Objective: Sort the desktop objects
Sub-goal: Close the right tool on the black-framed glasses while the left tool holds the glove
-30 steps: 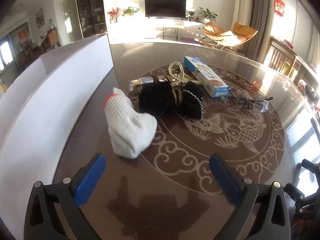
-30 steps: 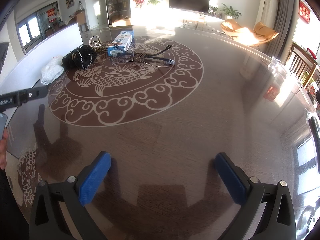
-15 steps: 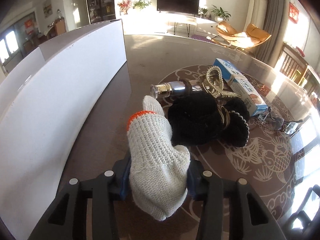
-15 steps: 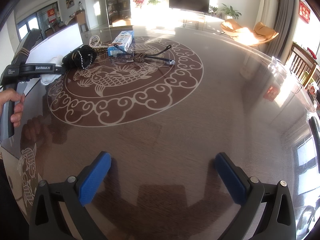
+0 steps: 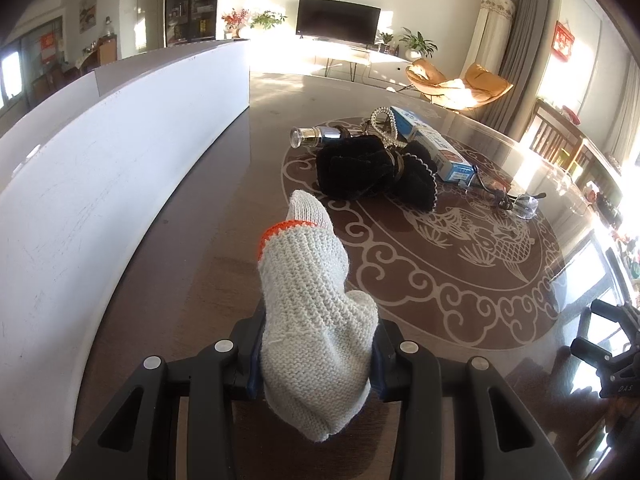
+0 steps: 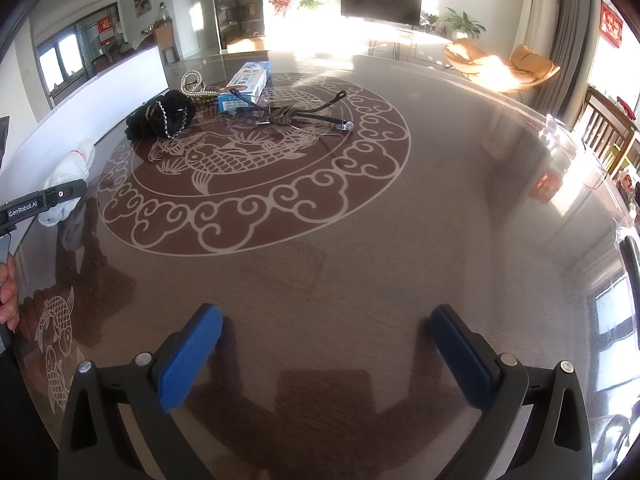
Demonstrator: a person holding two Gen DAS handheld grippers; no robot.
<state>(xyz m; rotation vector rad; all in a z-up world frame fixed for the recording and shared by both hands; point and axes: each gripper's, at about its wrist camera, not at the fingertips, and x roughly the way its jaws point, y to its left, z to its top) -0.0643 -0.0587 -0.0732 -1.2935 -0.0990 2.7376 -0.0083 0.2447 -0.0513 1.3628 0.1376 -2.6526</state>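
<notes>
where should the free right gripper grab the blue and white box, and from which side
Take the blue and white box across its narrow width, near the end facing the right gripper, coming from above. It lies flat and long. A glasses arm crosses that near end, and the pearl strand and black pouch crowd its left, so a top-down approach looks least likely to snag.

Beyond my glossy round table (image 6: pixel 460 208) with its carp medallion, strong sunlight floods a living room where a dark television (image 5: pixel 338 21) hangs on a white wall, flanked by potted plants (image 5: pixel 418 42), orange lounge chairs (image 5: pixel 460 82) and grey curtains (image 5: pixel 516 64).
</notes>
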